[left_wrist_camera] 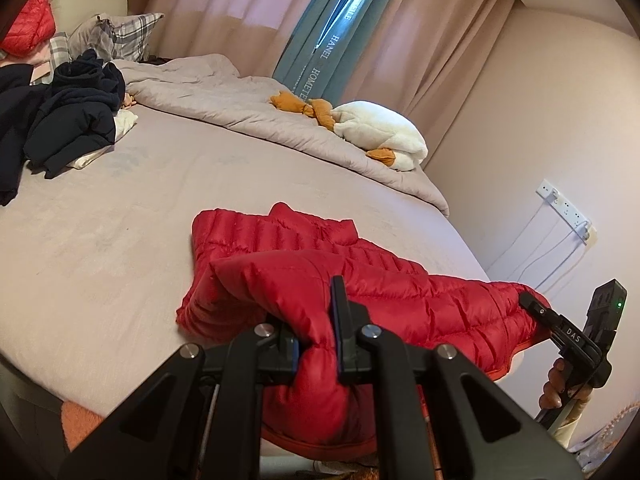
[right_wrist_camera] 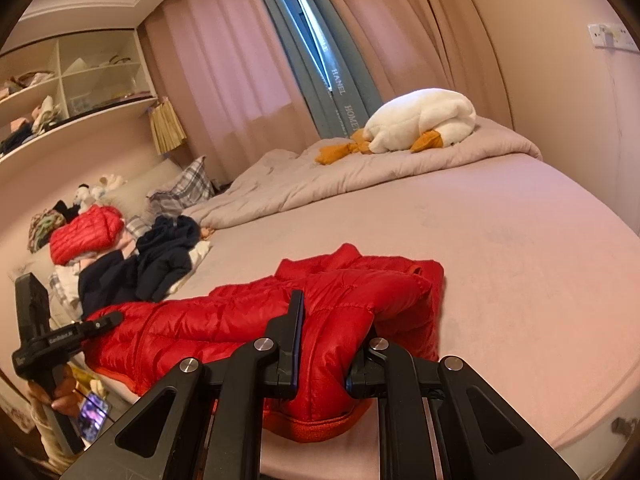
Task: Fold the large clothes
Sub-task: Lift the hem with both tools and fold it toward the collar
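A red quilted down jacket lies across the near edge of the bed, its hem hanging over the side; it also shows in the right wrist view. My left gripper is shut on a bunched fold of the jacket near its hem. My right gripper is shut on another fold of the same jacket at the other end. Each gripper shows in the other's view: the right gripper at the jacket's right end, the left gripper at its left end.
The bed has a pink-grey sheet. A dark navy clothes pile and a second red jacket lie toward the pillows. A grey duvet with a white plush goose lies at the far side. A wall with a power strip stands at the right.
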The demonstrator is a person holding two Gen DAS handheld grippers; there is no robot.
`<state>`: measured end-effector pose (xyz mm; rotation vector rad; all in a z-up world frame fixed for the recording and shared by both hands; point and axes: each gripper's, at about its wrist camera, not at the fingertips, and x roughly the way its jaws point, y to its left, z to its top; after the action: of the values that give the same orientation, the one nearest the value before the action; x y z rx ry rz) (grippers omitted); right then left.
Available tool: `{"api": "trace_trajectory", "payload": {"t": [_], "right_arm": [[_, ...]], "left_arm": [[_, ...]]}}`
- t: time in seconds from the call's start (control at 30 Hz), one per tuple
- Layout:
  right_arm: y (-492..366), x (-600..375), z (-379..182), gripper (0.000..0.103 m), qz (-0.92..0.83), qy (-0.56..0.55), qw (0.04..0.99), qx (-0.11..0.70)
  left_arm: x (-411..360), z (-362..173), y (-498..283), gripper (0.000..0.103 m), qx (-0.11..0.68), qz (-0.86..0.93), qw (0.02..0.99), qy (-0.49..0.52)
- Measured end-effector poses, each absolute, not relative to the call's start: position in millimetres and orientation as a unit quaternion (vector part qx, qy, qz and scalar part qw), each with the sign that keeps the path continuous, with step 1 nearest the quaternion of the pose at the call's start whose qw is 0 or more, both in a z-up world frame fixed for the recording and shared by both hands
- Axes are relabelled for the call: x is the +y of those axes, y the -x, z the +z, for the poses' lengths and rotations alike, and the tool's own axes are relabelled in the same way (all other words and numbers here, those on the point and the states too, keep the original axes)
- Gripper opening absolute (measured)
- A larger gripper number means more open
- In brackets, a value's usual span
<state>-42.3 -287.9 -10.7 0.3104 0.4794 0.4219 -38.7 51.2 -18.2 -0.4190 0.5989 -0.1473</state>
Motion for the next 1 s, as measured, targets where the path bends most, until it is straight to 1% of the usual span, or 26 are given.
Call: {"api": "trace_trajectory", "payload": {"t": [0.3,1.0], "right_arm": [[10,-286,-11,0.016,0.197,-0.166,0.933,0.252],[-79,-264,-20,0.016,0.143,-0.149,0.914,0.348]], "left_arm": [[57,-23,-6,0.012,0.317,-0.054,0.922,0.215],[68,-50,-110,0.012,0.403,-0.038,0.886,0.224]]}}
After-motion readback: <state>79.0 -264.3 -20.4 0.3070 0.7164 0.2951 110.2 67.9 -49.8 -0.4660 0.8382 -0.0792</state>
